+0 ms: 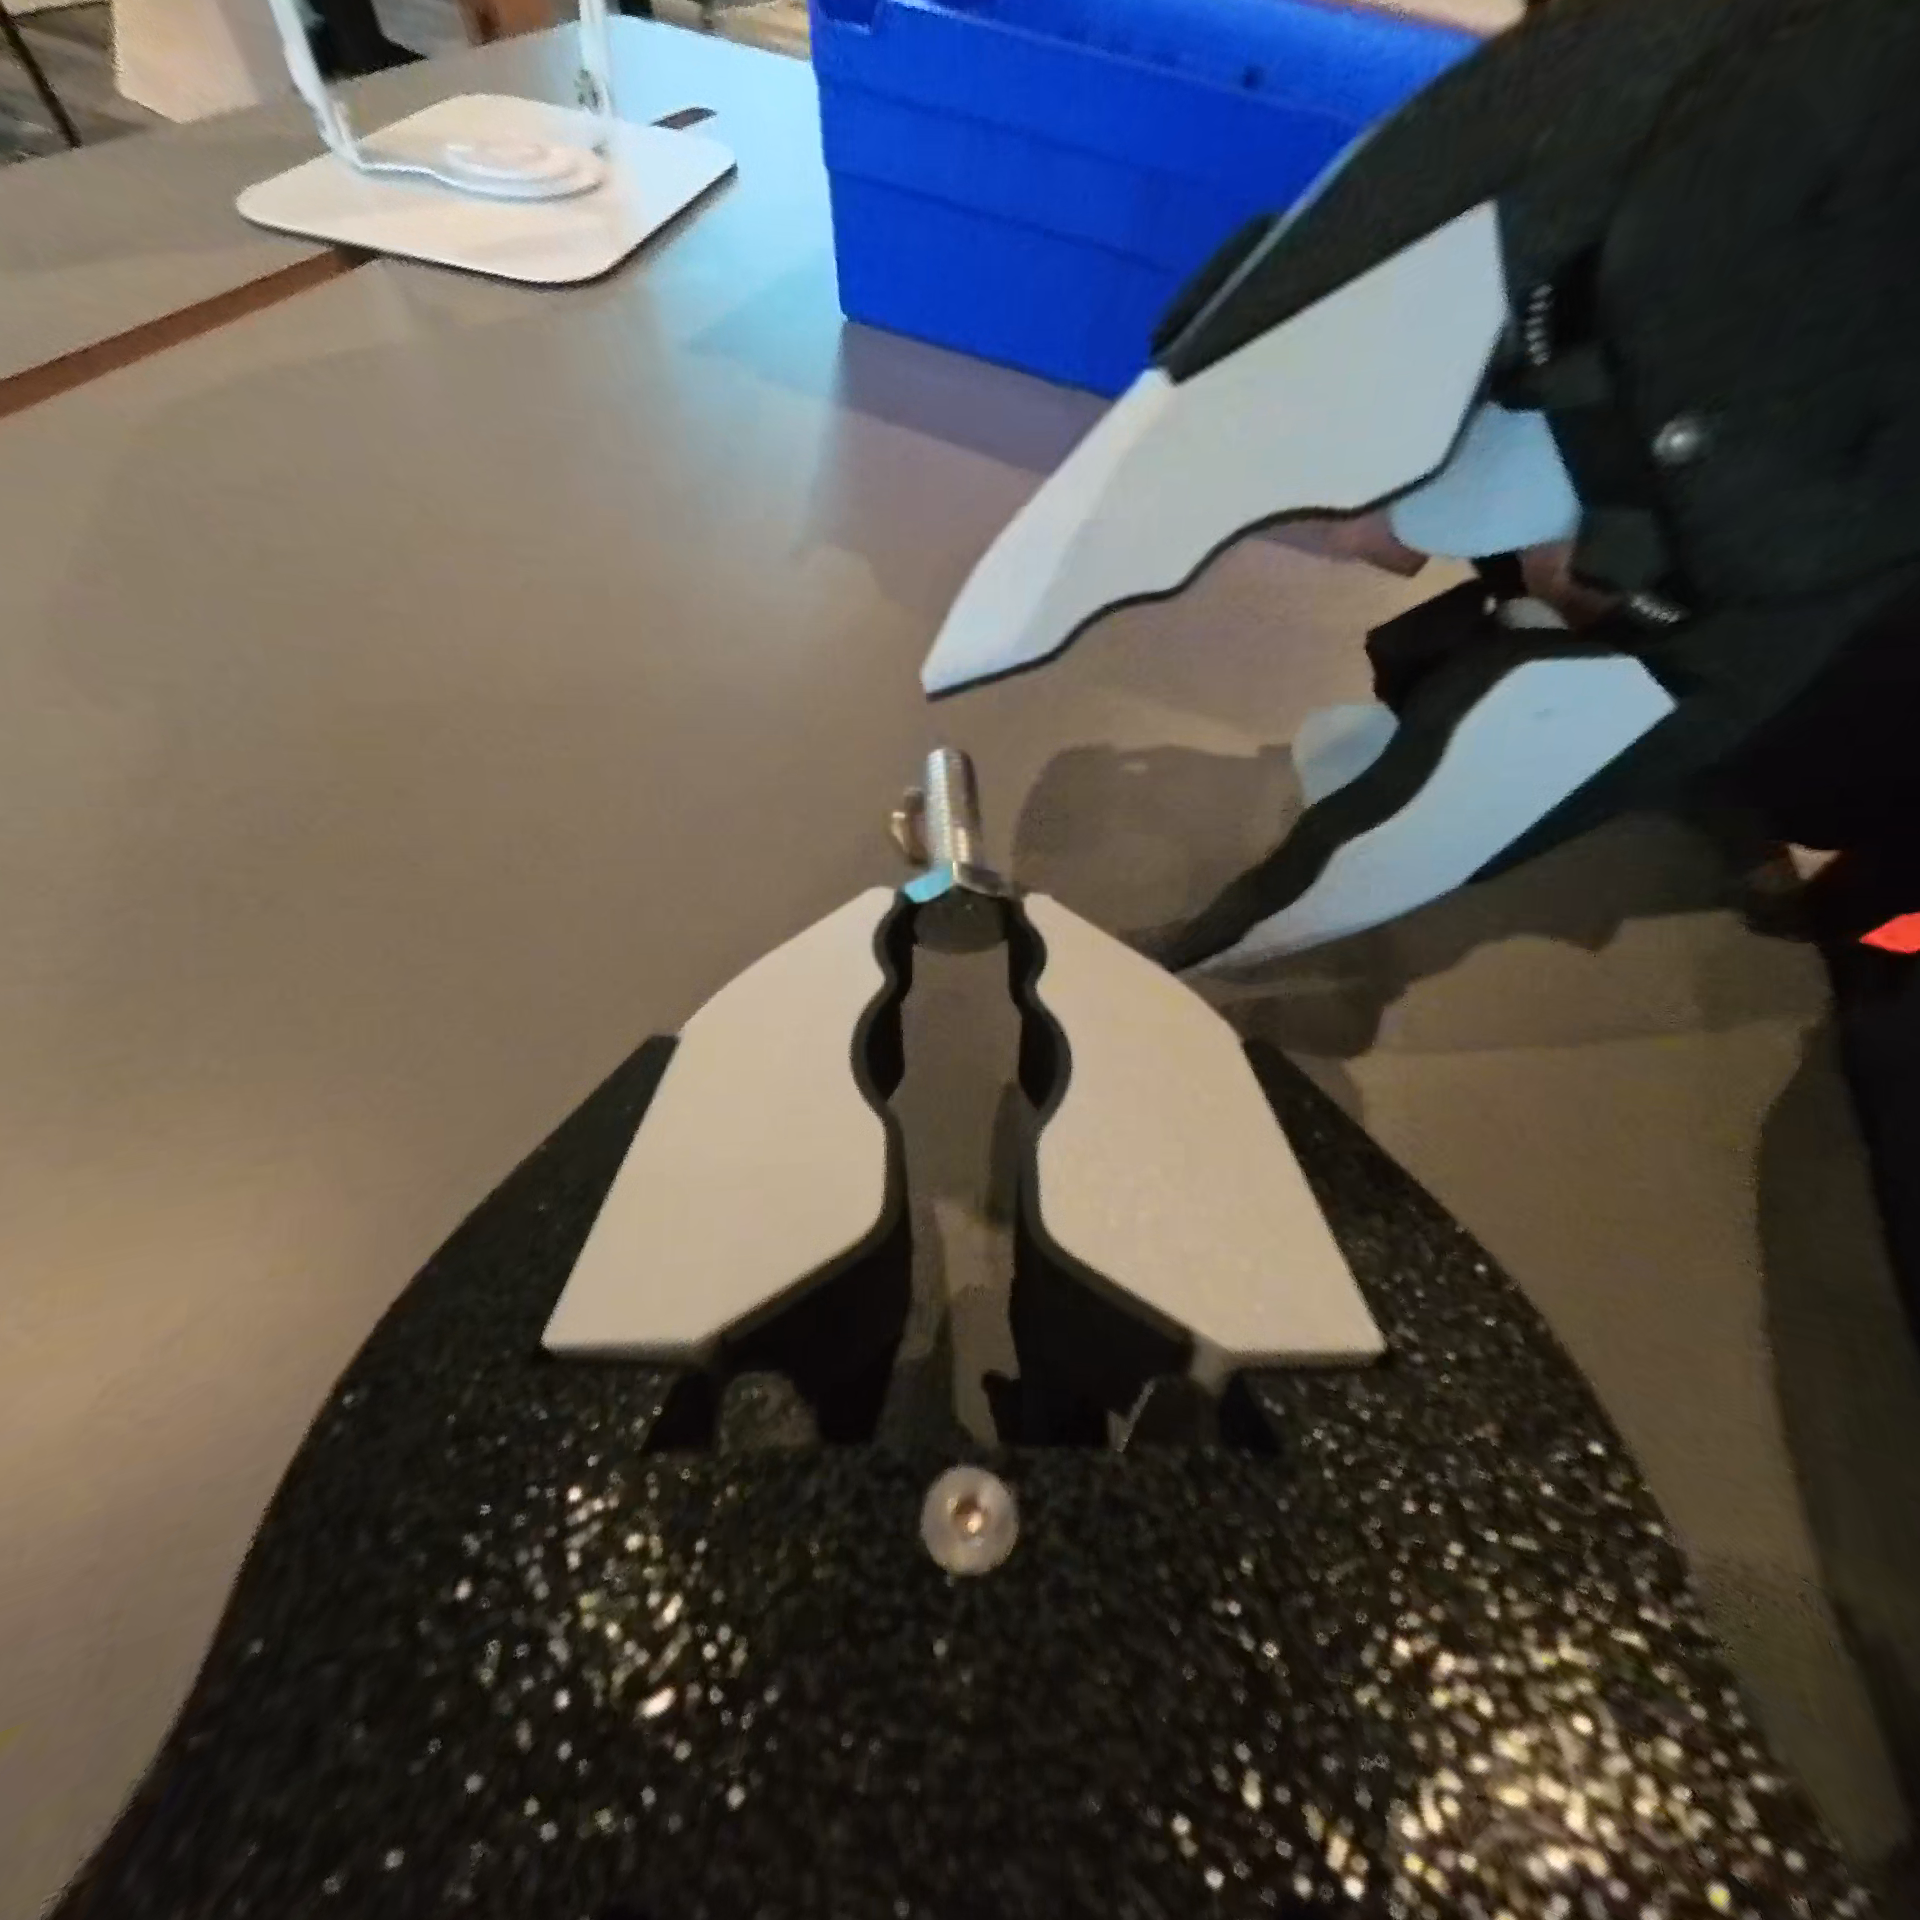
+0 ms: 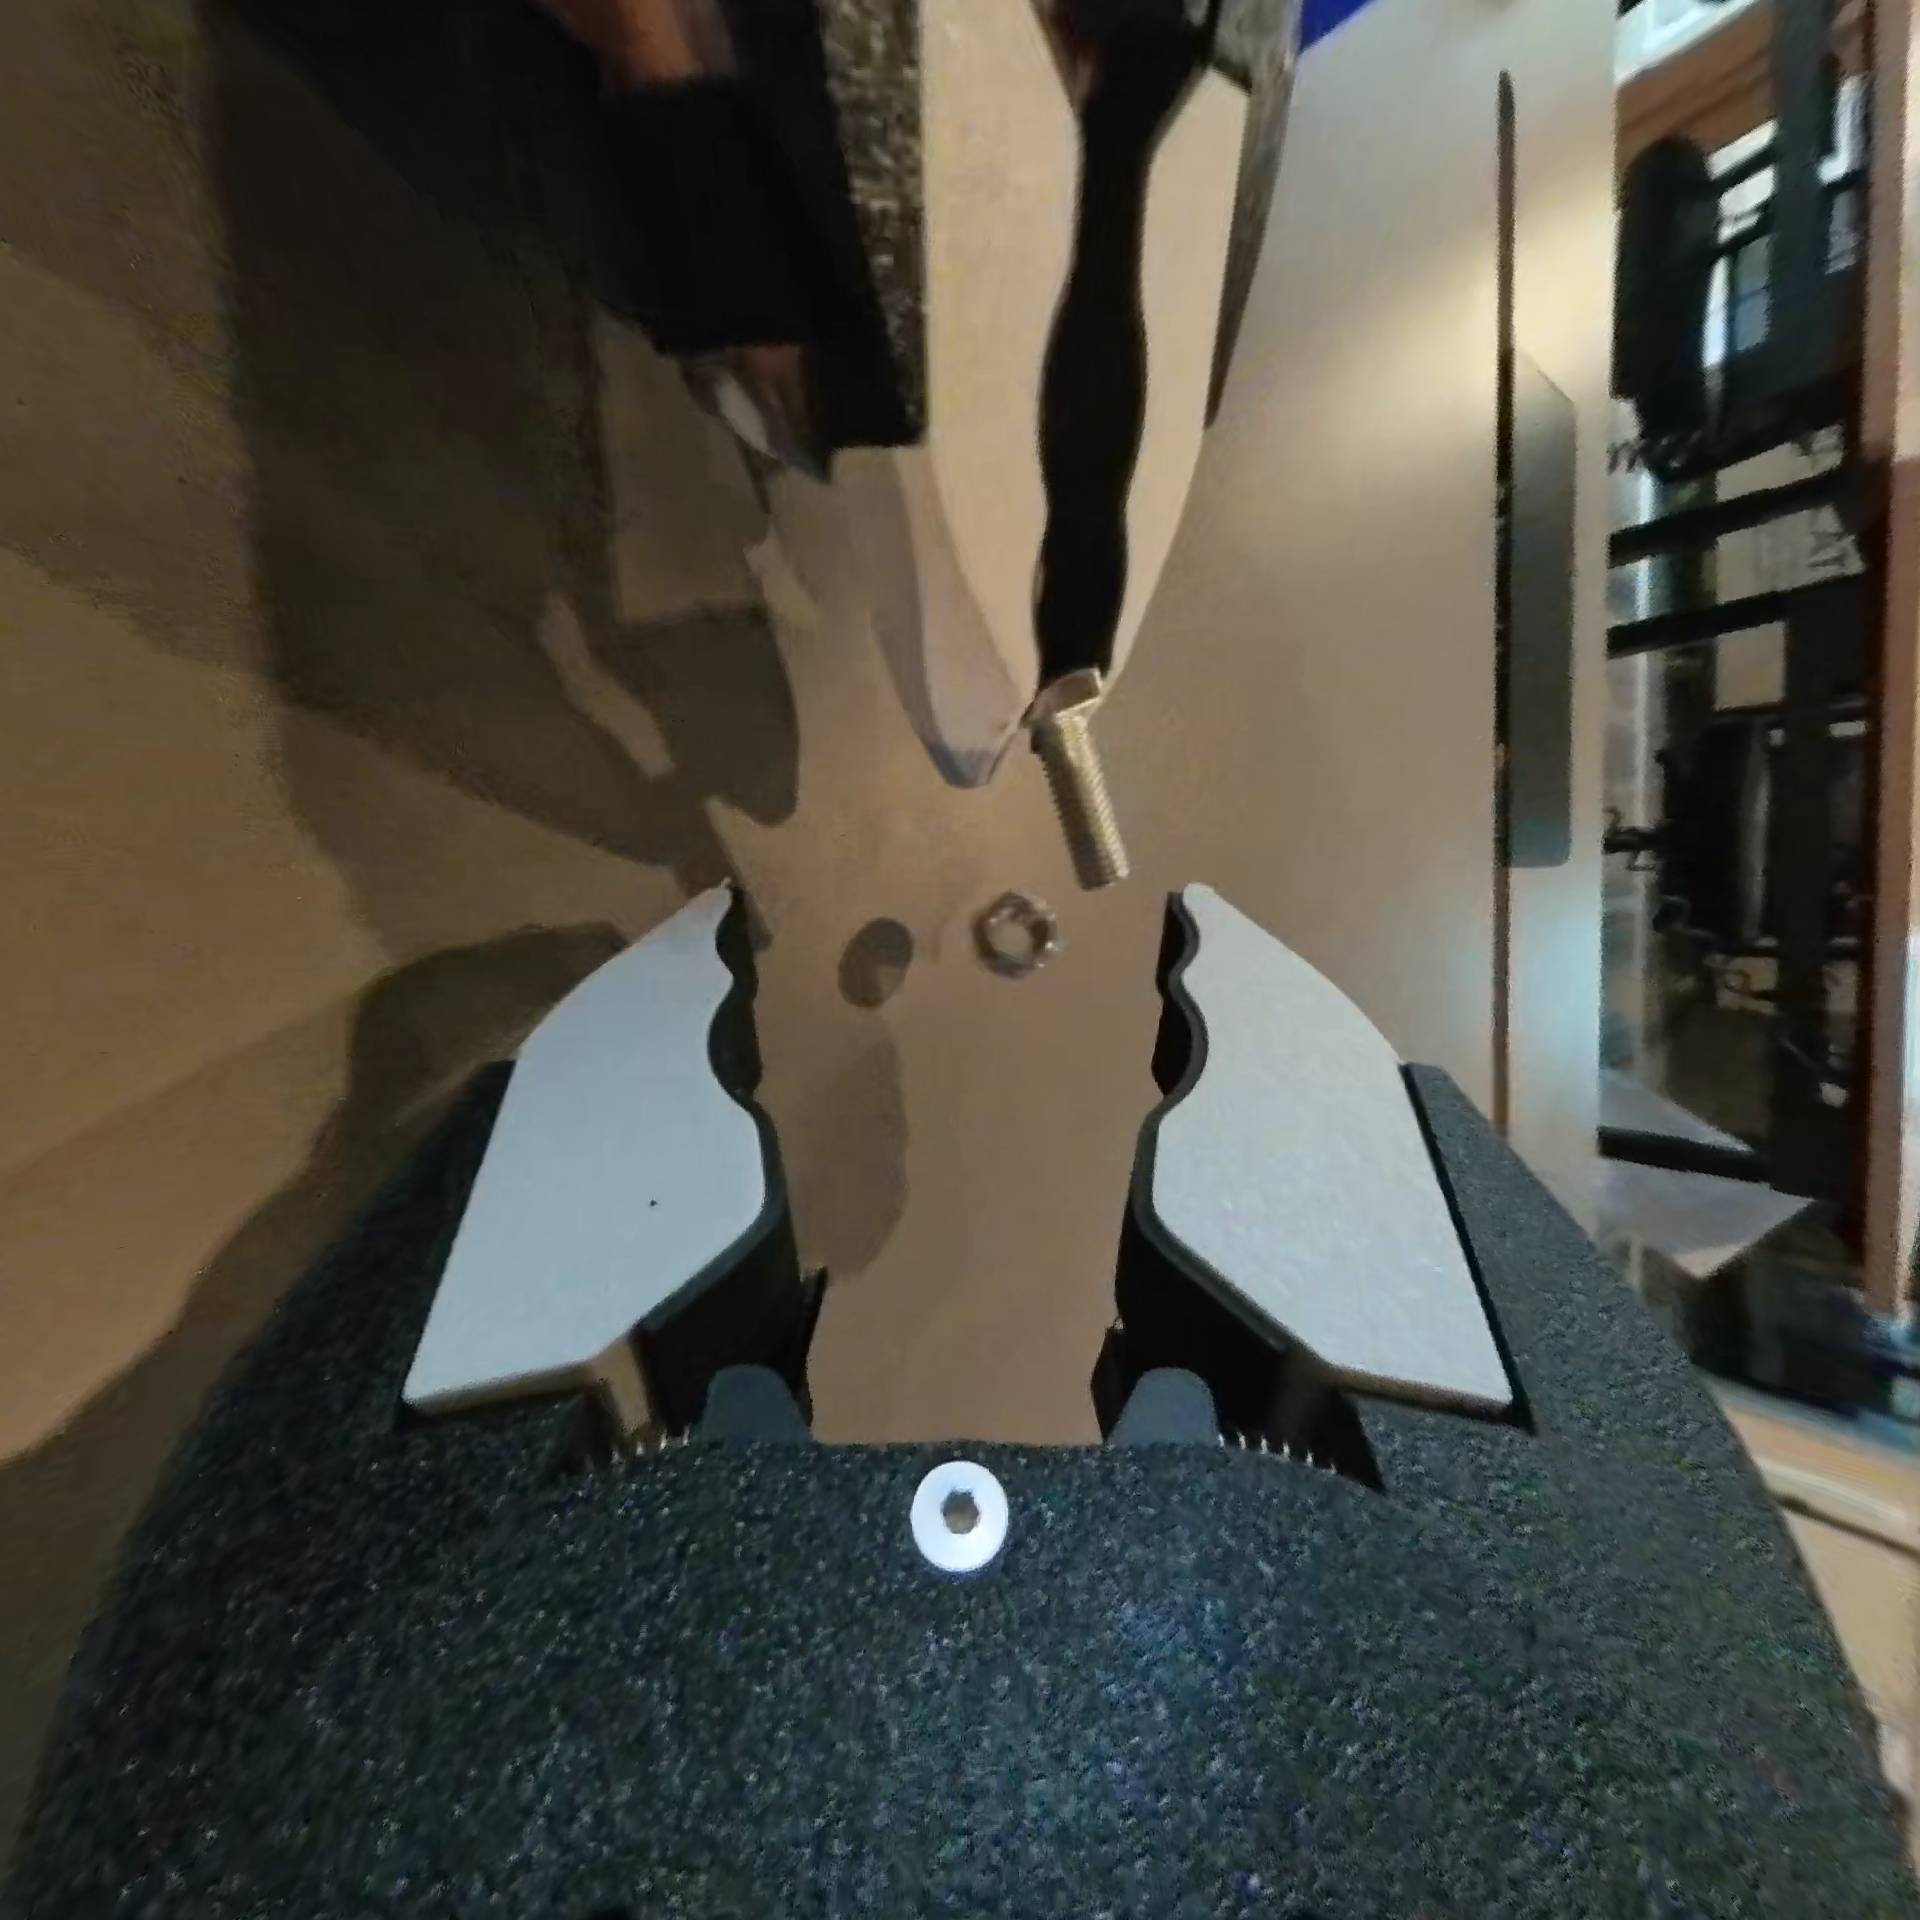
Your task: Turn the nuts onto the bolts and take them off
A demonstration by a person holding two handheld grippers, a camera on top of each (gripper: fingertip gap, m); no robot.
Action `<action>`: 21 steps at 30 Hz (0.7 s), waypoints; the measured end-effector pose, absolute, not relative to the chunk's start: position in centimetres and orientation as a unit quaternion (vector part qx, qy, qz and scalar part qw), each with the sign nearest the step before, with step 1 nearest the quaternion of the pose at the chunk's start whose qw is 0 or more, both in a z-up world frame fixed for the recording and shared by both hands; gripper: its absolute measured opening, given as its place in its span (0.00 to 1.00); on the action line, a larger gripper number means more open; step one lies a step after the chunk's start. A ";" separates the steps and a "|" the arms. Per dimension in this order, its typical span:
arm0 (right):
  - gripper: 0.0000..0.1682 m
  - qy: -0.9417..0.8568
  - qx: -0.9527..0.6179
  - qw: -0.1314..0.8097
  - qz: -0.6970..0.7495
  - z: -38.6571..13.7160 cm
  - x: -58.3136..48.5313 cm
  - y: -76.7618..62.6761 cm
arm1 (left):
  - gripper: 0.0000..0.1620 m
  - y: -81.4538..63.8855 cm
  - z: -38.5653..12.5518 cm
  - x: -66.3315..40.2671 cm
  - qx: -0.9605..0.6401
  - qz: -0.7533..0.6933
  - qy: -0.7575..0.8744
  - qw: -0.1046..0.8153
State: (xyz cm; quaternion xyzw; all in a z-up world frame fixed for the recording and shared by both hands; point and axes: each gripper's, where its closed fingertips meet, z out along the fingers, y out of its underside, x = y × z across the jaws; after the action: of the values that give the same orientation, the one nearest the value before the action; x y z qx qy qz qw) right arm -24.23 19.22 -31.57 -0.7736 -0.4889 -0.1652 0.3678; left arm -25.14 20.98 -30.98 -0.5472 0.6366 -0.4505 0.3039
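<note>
Left gripper: I clamped the threaded steel bolt by its hex head.
Right gripper: I held it spread wide, empty.
Nut: hexagonal, lay flat on the smooth table.
Surroundings: blue bin behind.

right tool spread wide over nut; left tool grips bolt.

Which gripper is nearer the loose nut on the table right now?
Right. The right gripper is open and the nut lies on the table just beyond its fingertips. The left gripper is shut on the bolt, whose threaded end points toward the nut.
</note>
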 end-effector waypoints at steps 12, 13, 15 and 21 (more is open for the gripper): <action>0.19 -0.260 -0.888 0.372 0.072 -33.7 -22.6 20.6 | 0.11 23.8 -29.3 -25.5 -0.567 -0.452 0.574 0.380; 0.18 -0.270 -0.884 0.373 0.075 -33.7 -23.1 20.8 | 0.11 24.1 -29.1 -25.5 -0.568 -0.449 0.570 0.389; 0.16 -0.293 -0.881 0.366 0.067 -34.0 -23.9 21.2 | 0.11 24.6 -28.7 -25.7 -0.567 -0.445 0.562 0.407; 0.23 -0.301 -0.894 0.312 0.114 -35.2 -25.8 20.4 | 0.11 25.1 -28.4 -26.0 -0.570 -0.447 0.552 0.414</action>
State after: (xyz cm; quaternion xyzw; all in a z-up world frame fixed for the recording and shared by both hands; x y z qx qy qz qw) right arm -25.78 20.40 -35.18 -0.8939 -0.3007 0.1143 0.3122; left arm -25.97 25.08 -28.41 -0.5698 0.5519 -0.4468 0.4135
